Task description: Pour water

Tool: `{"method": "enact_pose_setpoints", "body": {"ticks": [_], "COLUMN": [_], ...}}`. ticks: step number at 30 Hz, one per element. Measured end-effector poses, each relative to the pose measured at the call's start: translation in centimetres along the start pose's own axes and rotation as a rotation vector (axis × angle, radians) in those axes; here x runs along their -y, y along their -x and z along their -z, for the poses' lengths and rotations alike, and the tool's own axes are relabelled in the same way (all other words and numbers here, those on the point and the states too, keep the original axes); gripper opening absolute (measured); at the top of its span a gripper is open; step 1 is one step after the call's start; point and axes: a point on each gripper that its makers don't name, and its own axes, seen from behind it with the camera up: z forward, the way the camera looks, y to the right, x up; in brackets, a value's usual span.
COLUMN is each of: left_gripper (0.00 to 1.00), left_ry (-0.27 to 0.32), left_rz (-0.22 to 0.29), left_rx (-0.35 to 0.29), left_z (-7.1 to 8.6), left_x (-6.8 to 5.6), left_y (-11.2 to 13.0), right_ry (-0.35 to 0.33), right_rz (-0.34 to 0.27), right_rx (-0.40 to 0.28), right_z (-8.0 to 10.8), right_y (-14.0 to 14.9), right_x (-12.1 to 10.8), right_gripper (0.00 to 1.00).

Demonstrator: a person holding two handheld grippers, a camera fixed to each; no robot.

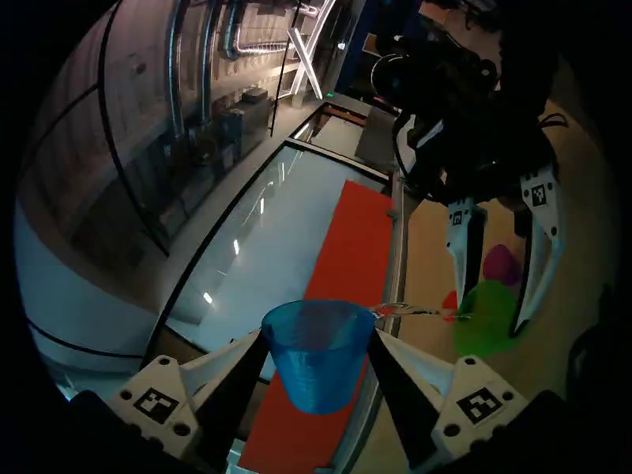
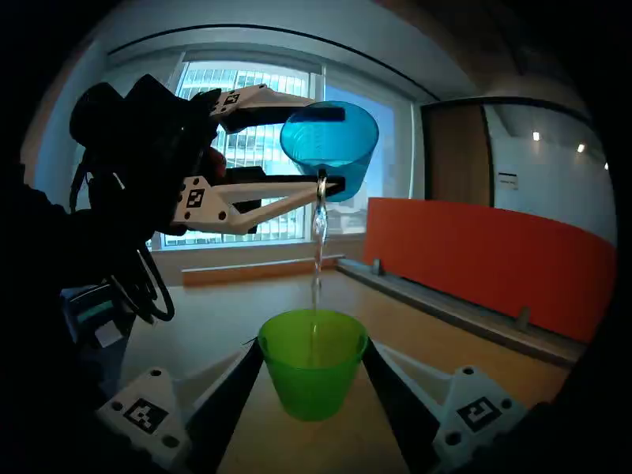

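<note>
Pour was mid-stream. Left tool (image 1: 317, 340) was clamped on the blue cup (image 1: 320, 371), one finger on each side wall. It was held high and rolled over, so its fingers stacked one above the other in the right gripper view. That roll put the cup's rim low enough to spill.

The water (image 2: 318, 237) dropped as a thin stream from the blue cup's lip, down into the green cup (image 2: 314, 371). Right tool (image 2: 314, 355) was clamped on the green cup at both sides, mouth up and level, directly under the lip, so the stream landed inside it.

Couldn't tell whether the green cup rested on the surface (image 2: 213, 316) or hung just above it. Orange panel (image 2: 490, 253) stood well apart, no clearance issue. My read: the height gap looked generous, so splash risk.
</note>
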Motion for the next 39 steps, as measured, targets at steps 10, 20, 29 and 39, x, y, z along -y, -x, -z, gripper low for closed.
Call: {"method": "enact_pose_setpoints", "body": {"ticks": [10, 20, 29, 39], "left_gripper": [0.86, 0.86, 0.86, 0.86], "left_ry": [0.002, -0.001, -0.006, -0.007], "left_rz": [-0.031, -0.068, -0.097, -0.130], "left_rx": [-0.001, 0.000, -0.006, -0.008], "left_z": [0.1, 0.2, 0.2, 0.1], "left_x": [-0.3, 0.1, 0.3, 0.4], "left_y": [-0.3, -0.6, -0.9, -1.1], "right_ry": [0.001, 0.004, 0.007, 0.010], "right_rz": [0.002, 0.005, 0.013, 0.018], "right_rx": [-0.003, -0.008, -0.010, -0.011], "right_z": [0.1, 0.2, 0.3, 0.3], "right_y": [0.0, -0.2, -0.2, -0.3], "right_x": [0.0, 0.0, -0.1, -0.1], "right_gripper": [0.91, 0.91, 0.91, 0.91]}}
